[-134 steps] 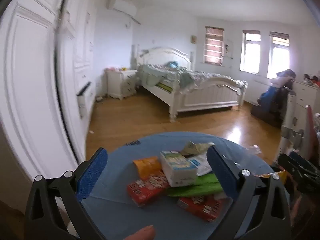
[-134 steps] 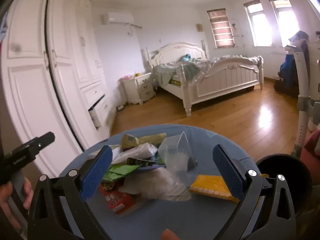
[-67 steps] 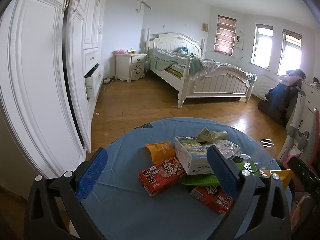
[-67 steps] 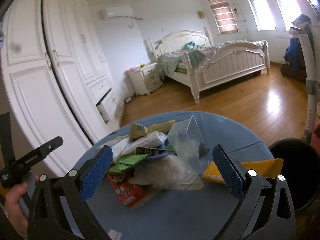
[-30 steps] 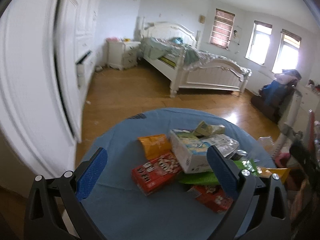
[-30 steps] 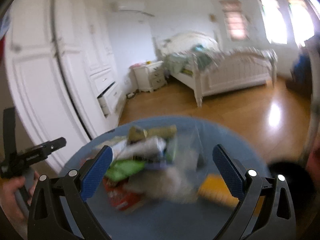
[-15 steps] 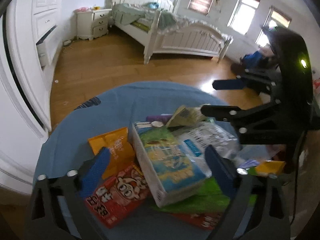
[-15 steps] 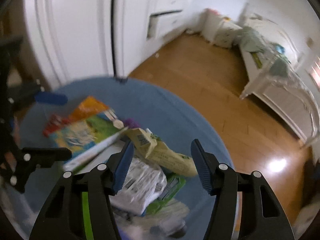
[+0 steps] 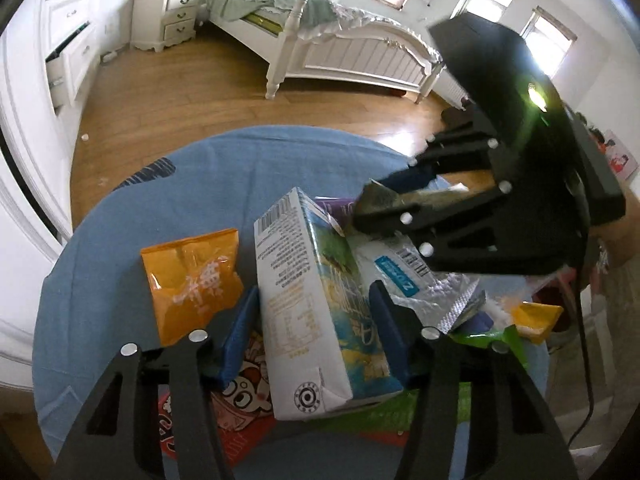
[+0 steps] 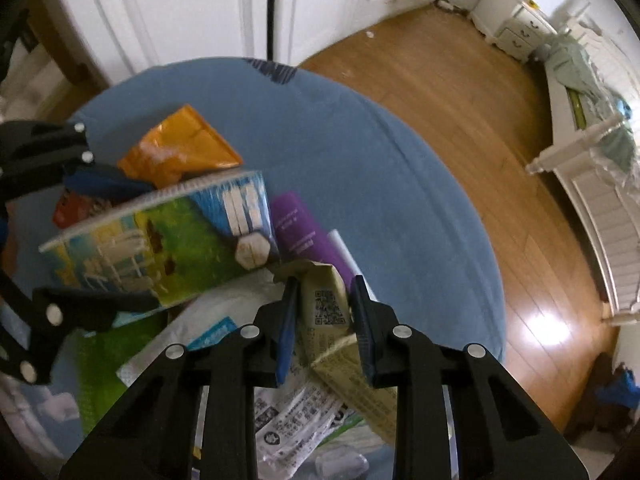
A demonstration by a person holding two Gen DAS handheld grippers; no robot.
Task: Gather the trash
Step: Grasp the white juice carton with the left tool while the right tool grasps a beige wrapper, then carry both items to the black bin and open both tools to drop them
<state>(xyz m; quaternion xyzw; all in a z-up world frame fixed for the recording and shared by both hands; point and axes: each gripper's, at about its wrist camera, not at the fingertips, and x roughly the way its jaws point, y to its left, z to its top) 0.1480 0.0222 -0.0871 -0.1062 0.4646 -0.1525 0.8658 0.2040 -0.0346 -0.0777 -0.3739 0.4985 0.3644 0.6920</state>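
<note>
Trash lies piled on a round table with a blue cloth (image 9: 240,168). My left gripper (image 9: 314,292) points down at a green-and-blue milk carton (image 9: 316,312). Its jaws are closing, and both blue pads touch the carton's sides. My right gripper (image 10: 324,280) is also closing, and its pads press on a crumpled yellowish carton (image 10: 324,304). In the left wrist view the right gripper (image 9: 372,204) reaches in from the right over the pile. An orange snack bag (image 9: 192,276) lies left of the milk carton, and a red snack box (image 9: 240,396) lies under it.
A silver-white wrapper (image 9: 420,280), a purple packet (image 10: 300,232), green wrappers (image 9: 492,340) and a yellow packet (image 9: 536,316) fill the pile's right side. Beyond the table are wooden floor (image 9: 180,92), a white bed (image 9: 340,52), a nightstand (image 9: 168,20) and a wardrobe with an open drawer (image 9: 64,68).
Both grippers came down onto the pile and their jaws narrowed from wide open. The left now brackets the milk carton. The right rolled over and closed on the yellowish carton.
</note>
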